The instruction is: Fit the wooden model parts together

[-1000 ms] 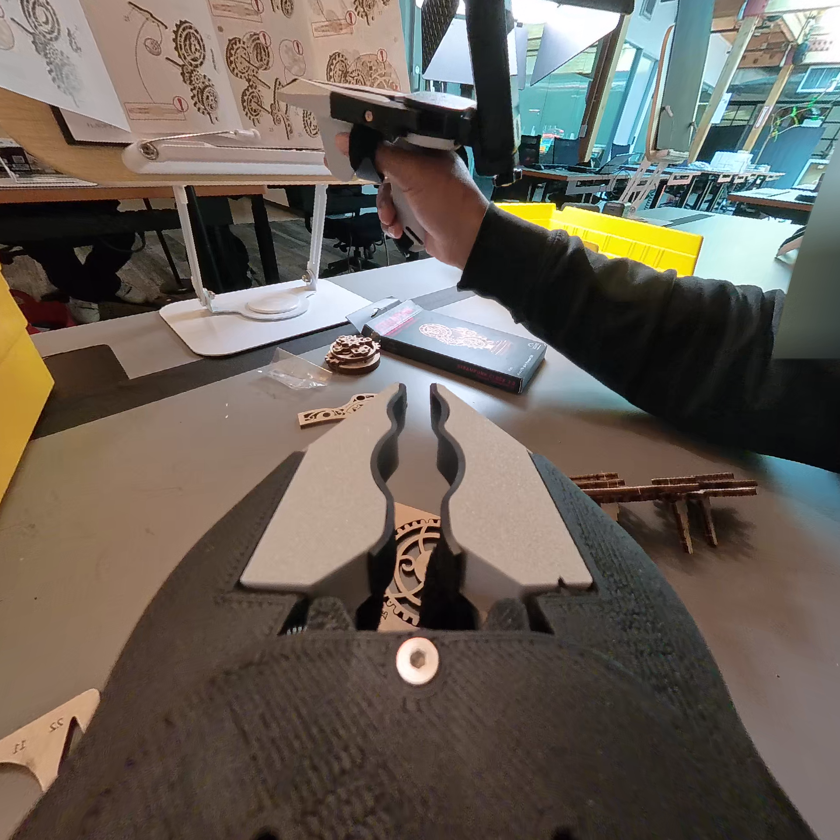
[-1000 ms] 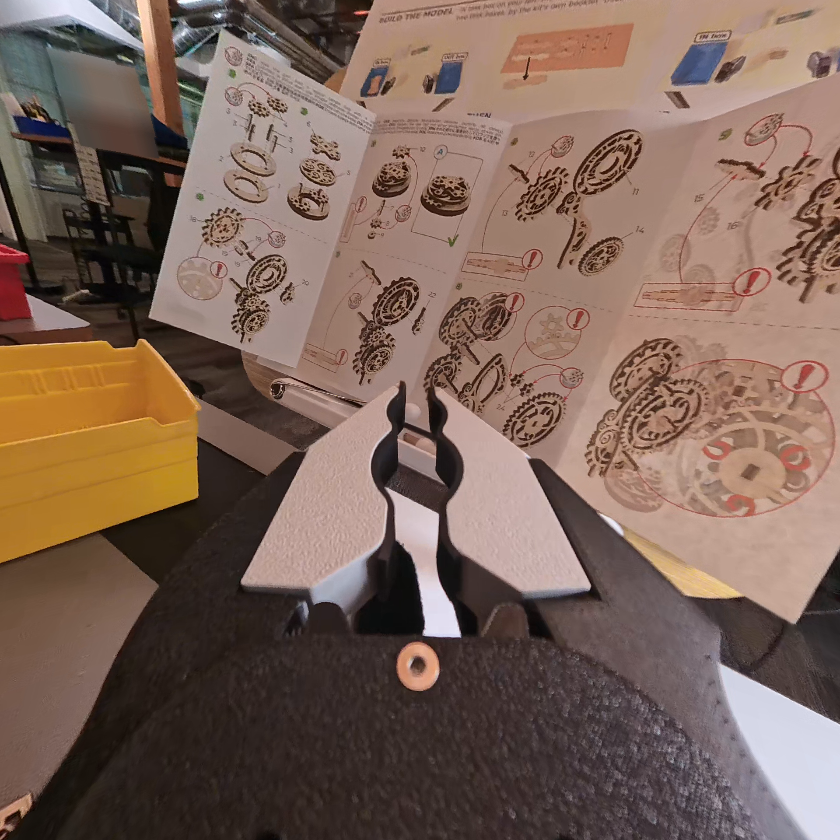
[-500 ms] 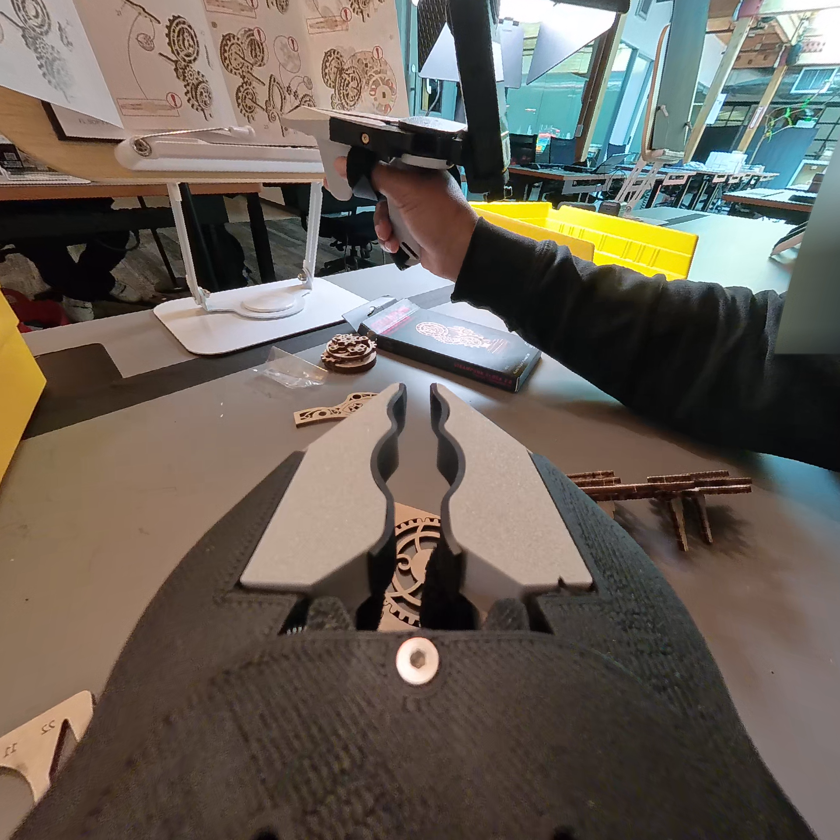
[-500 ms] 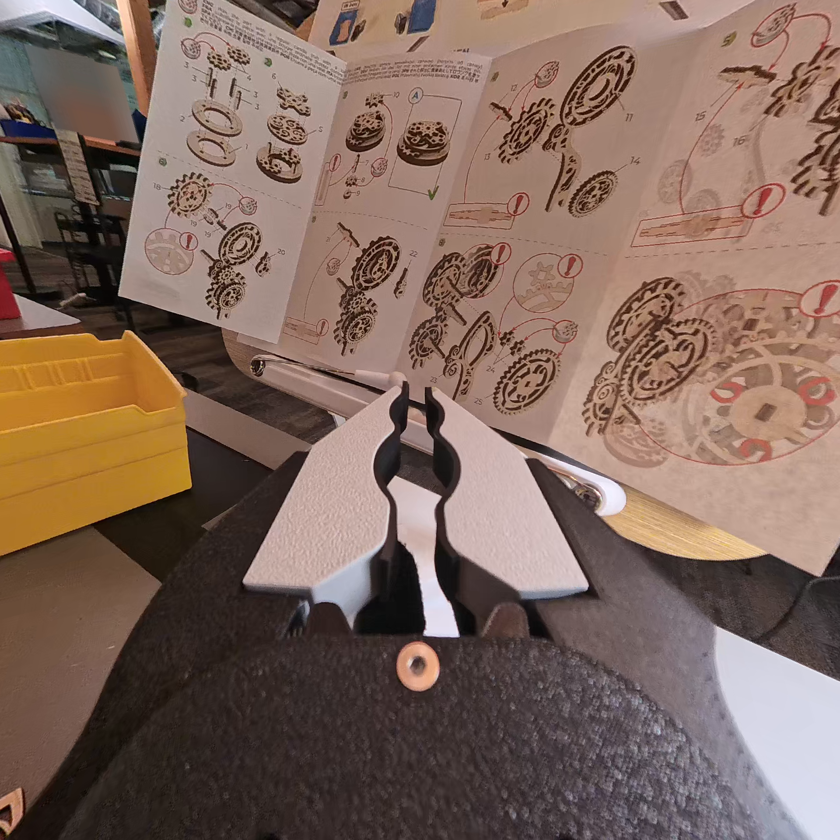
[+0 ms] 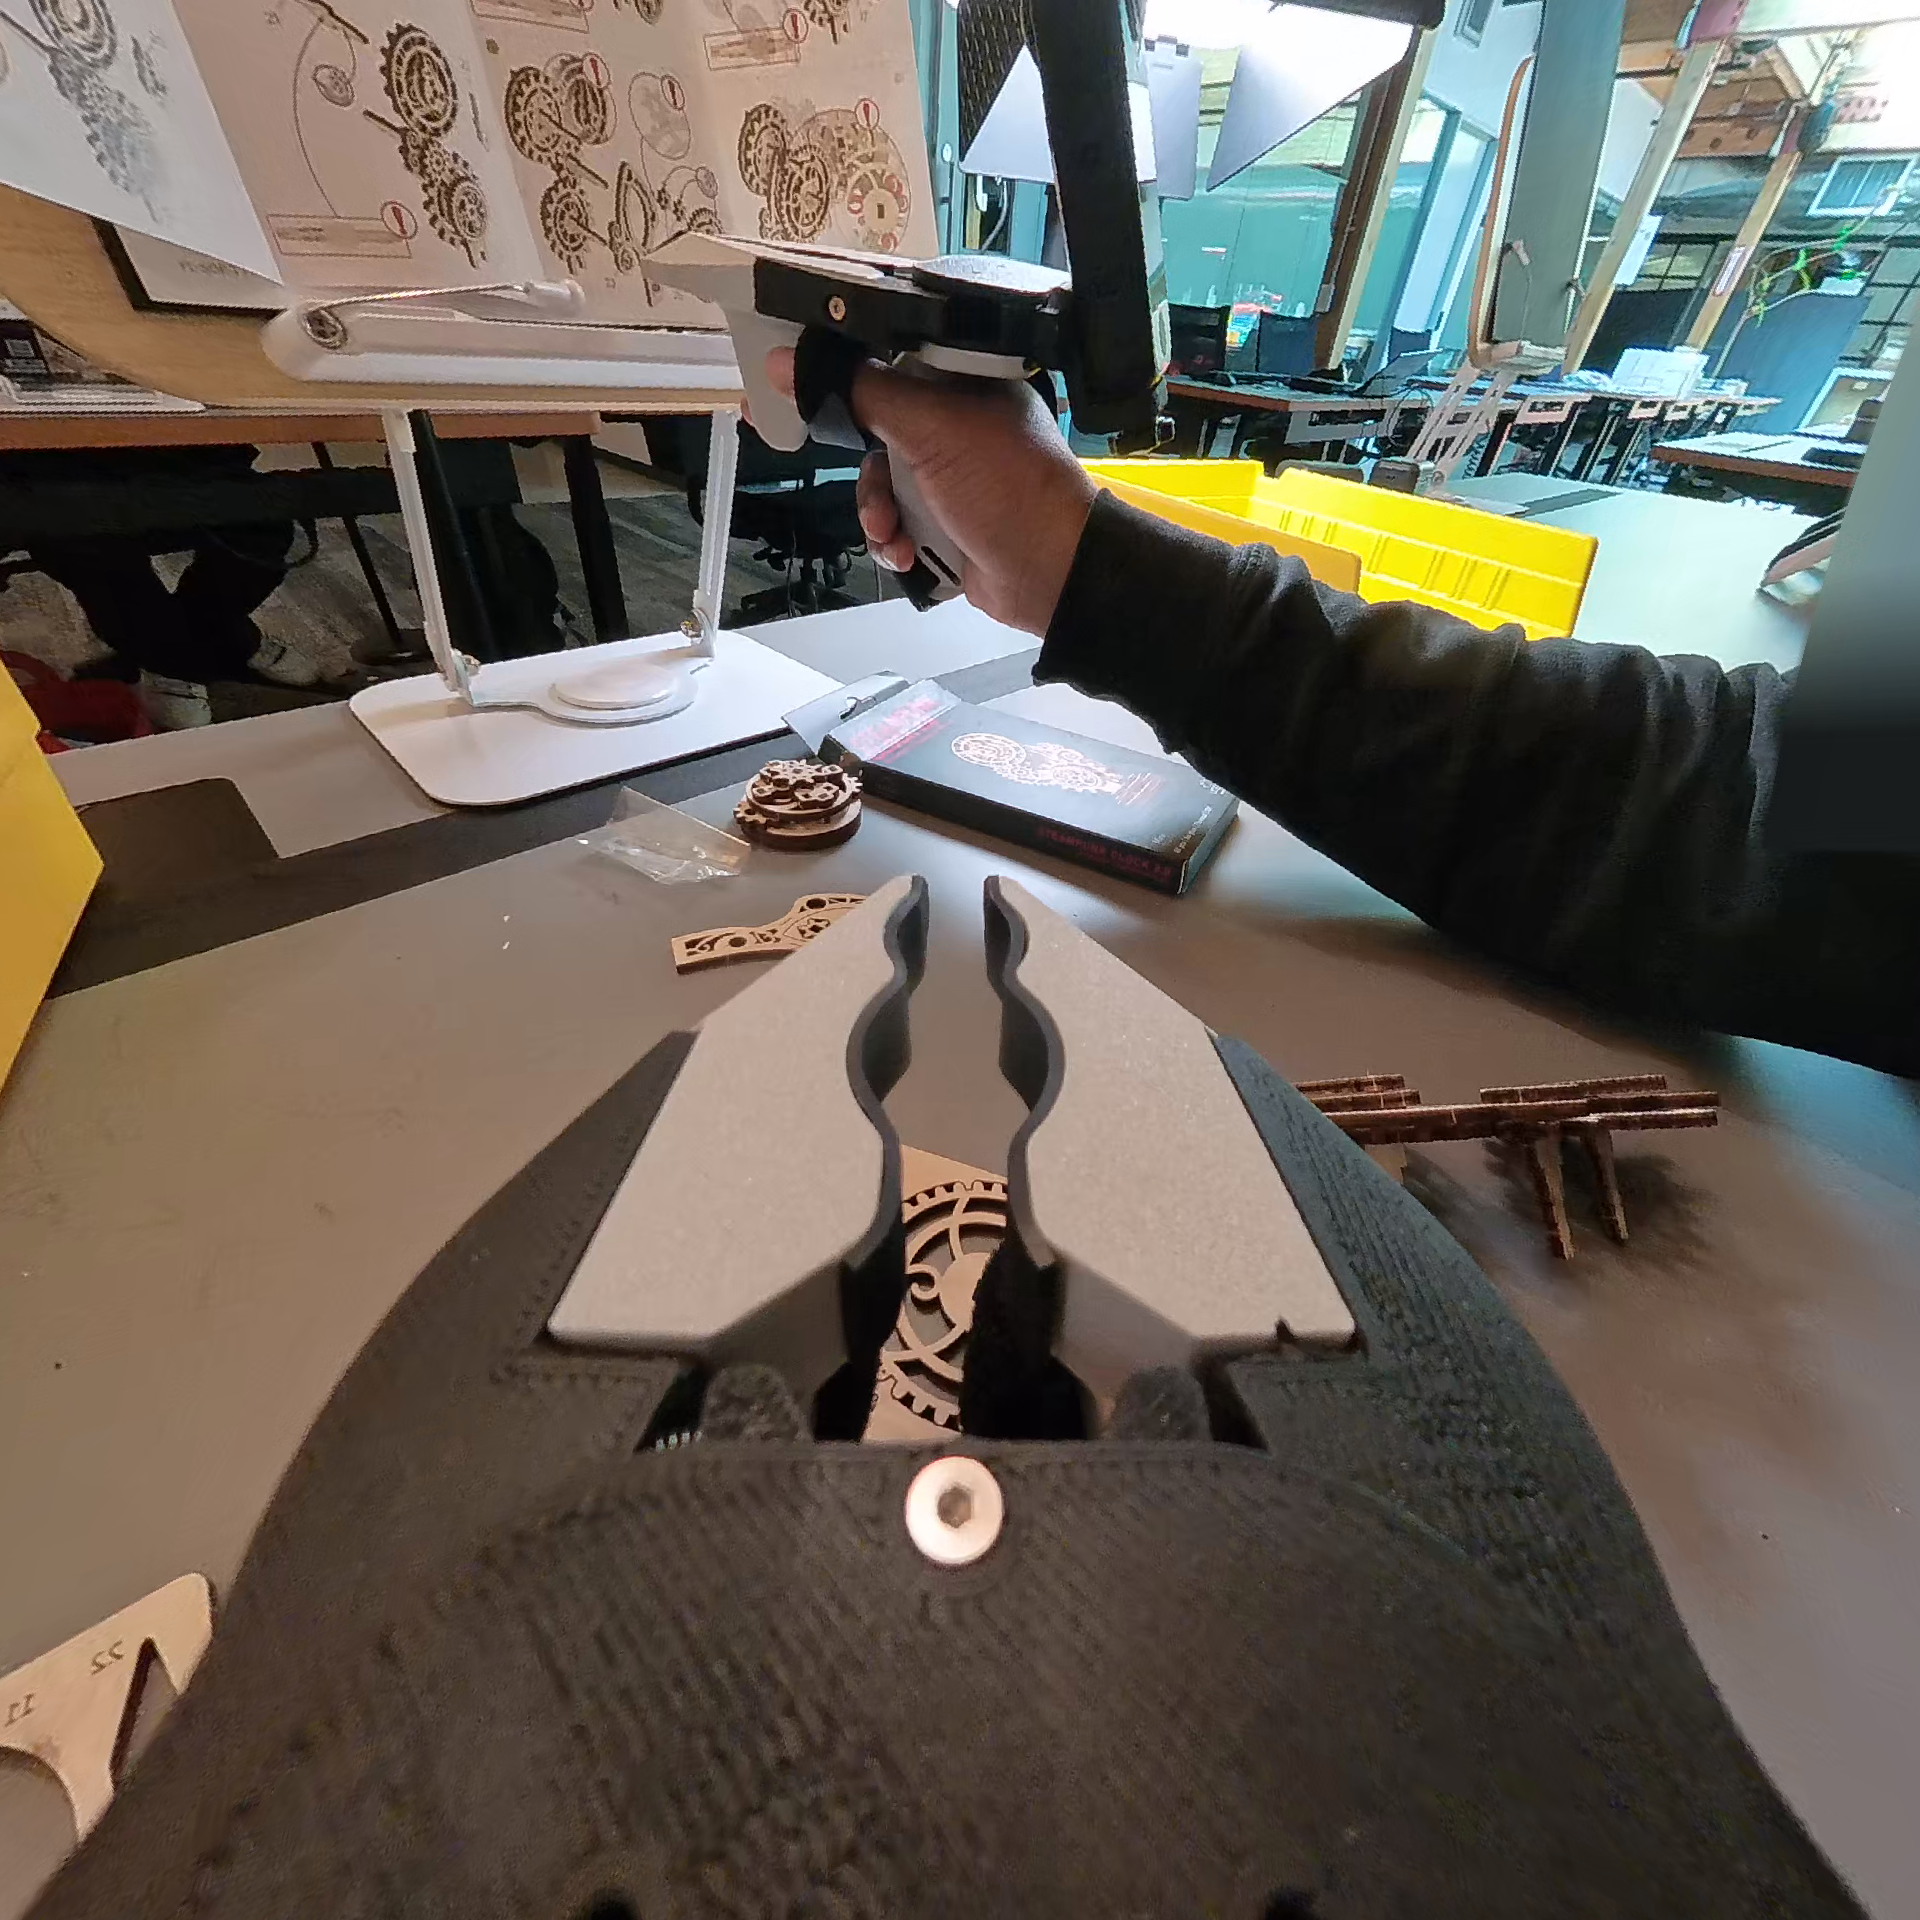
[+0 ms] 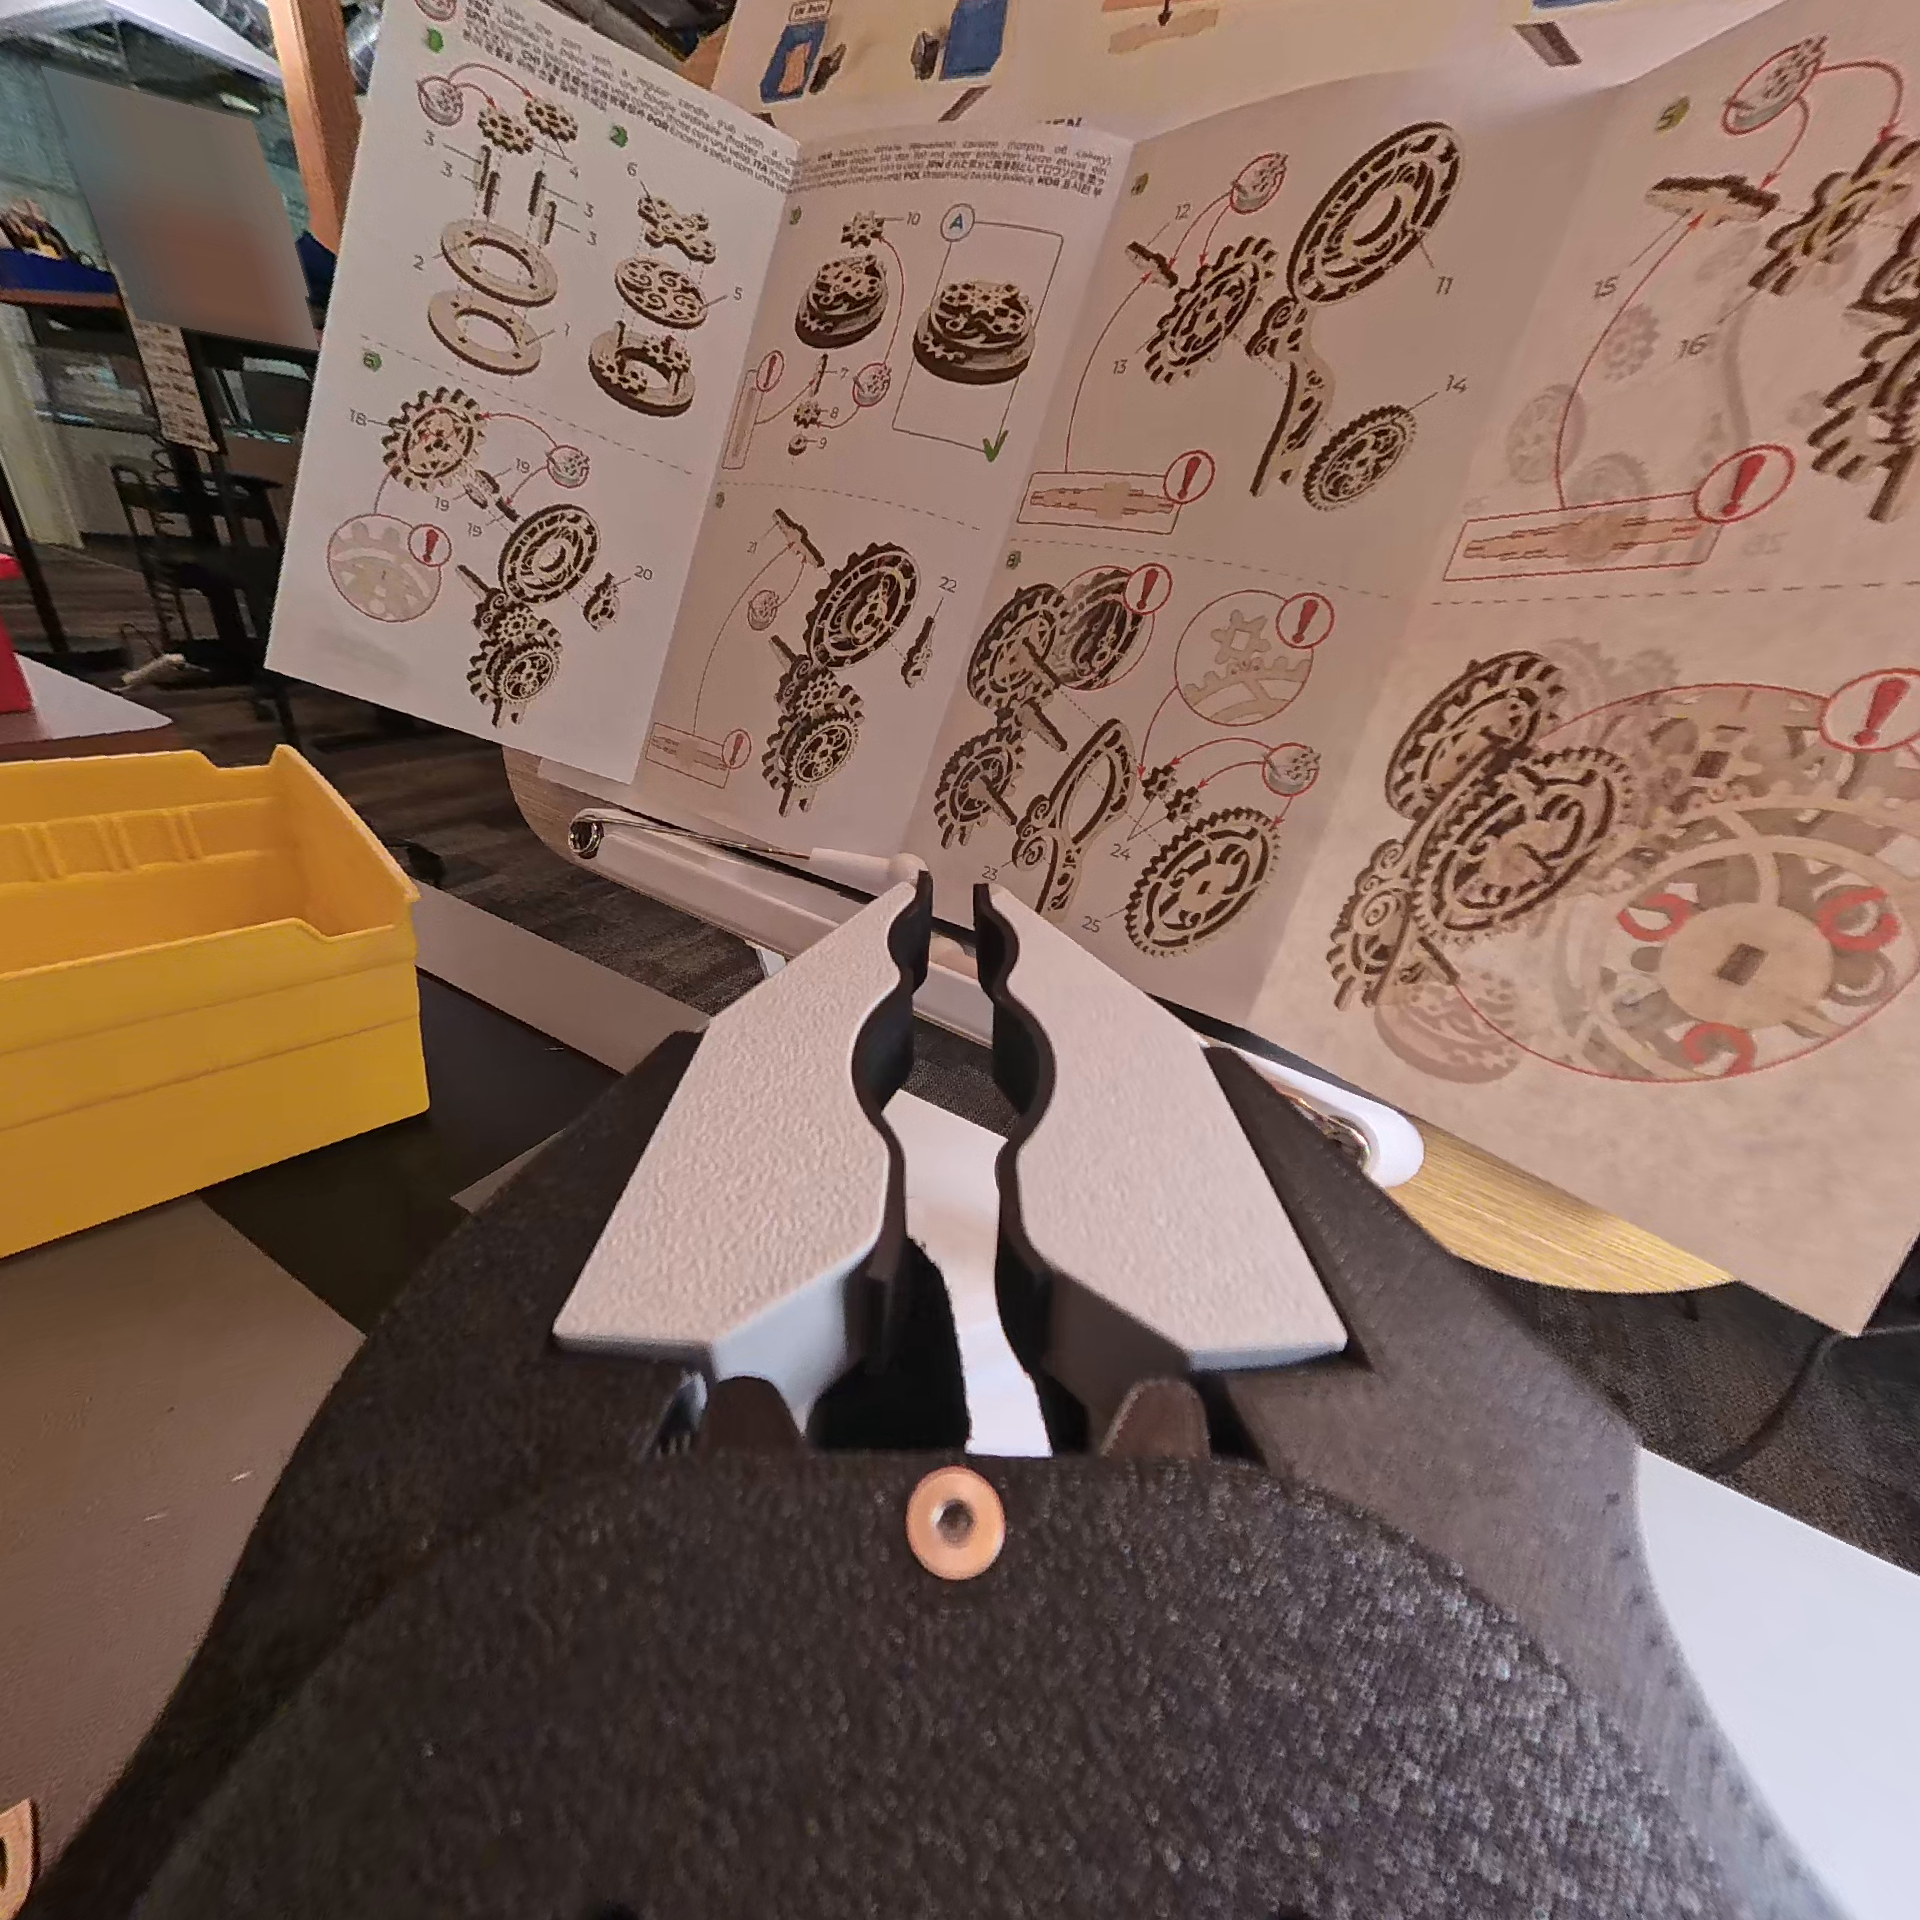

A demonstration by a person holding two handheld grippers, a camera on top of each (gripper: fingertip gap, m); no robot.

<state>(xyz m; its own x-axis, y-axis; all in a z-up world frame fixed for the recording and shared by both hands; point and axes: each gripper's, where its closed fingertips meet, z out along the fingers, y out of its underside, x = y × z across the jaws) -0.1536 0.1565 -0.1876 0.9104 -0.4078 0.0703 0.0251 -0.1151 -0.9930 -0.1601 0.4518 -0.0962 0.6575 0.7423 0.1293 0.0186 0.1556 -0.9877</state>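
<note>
Right tool (image 6: 951, 899) raised level, facing instruction sheet (image 6: 1143, 520)

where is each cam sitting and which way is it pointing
Left wrist view: on the left gripper, low over the grey table, facing wooden parts; shows its own fingers and the person's hand raising the right gripper.
Right wrist view: on the right gripper, facing the instruction sheet; shows only its fingers.
Shared: sheet and stand.

Bright, even indoor lighting; daylight enters through background windows (image 5: 1704, 208). Soft shadows on the bench (image 5: 312, 1091). Wide-angle distortion bends edges.
</note>
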